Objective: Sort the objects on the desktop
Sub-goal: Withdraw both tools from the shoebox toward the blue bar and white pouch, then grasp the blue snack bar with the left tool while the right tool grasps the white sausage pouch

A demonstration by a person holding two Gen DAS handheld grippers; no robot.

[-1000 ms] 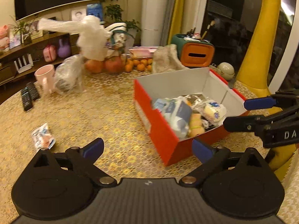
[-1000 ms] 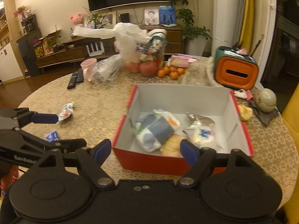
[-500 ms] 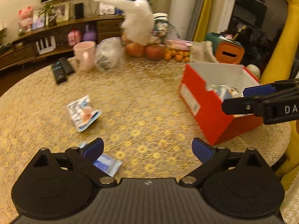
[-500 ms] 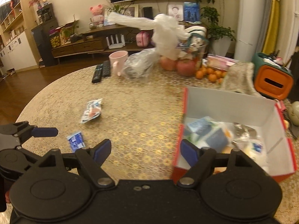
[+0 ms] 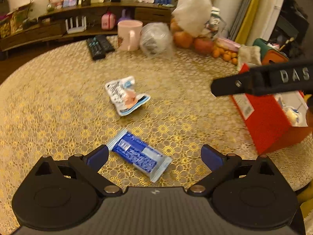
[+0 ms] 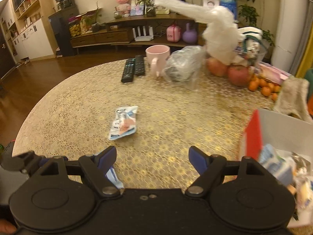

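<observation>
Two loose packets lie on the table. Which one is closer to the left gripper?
The blue bar wrapper, lying just ahead of the open left gripper. The crumpled white packet lies farther out.

Loose packets I am seeing on the table: two, a blue wrapper (image 5: 138, 154) and a white pouch (image 5: 126, 95)
Red boxes (image 5: 272, 121): one
Remotes (image 6: 134, 68): two
Pink mugs (image 6: 157, 57): one
Apples (image 6: 239, 75): I am counting two
My claws: two, the left gripper (image 5: 154, 154) and the right gripper (image 6: 152, 155)

Raised letters "DAS" on the right gripper (image 5: 262, 82) arm — wrapper print too blurred to read
</observation>
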